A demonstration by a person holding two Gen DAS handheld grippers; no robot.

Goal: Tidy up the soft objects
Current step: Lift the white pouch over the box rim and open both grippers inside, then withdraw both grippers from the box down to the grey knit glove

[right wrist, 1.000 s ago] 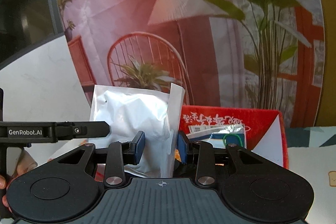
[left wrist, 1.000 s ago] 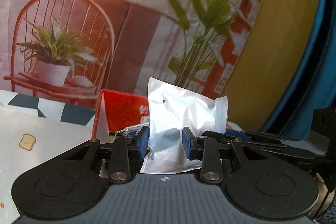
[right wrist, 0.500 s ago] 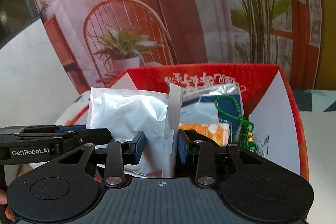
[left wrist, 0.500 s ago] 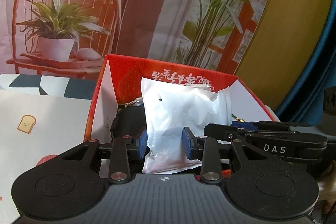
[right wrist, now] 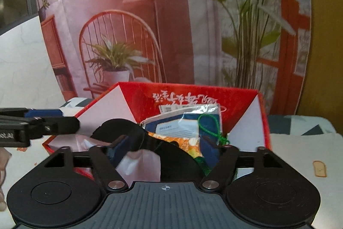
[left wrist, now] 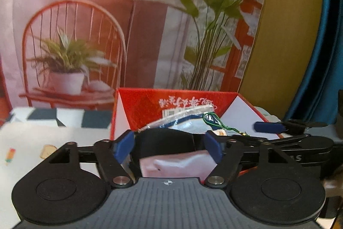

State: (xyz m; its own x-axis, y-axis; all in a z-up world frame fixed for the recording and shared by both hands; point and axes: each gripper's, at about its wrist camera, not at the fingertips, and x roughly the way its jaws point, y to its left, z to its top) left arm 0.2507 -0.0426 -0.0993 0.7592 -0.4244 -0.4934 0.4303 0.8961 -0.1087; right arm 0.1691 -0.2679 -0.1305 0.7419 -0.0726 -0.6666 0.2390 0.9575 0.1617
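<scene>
Your white pouch [left wrist: 178,165] lies low inside the red box [left wrist: 139,108], slumped nearly flat with its long axis running across the box from one gripper to the other; in the right wrist view only a crumpled, glossy white corner of it [right wrist: 139,162] shows. The left gripper [left wrist: 169,146] has its blue-padded fingers [left wrist: 123,146] spread apart — they have just been opening, and the pouch sits below and between them with no pad pressing on it. The right gripper [right wrist: 163,150] likewise has just been opening; its fingers [right wrist: 206,150] stand wide and clear of the pouch. The box's far wall carries white brush-style writing, upside down and not readable. Against it leans a clear plastic packet [right wrist: 188,121] with a blue-and-white label too blurred to read, a green cord [right wrist: 211,128] looped over it — and an orange patterned packet [right wrist: 180,143] beside soft black fabric [right wrist: 120,130].
</scene>
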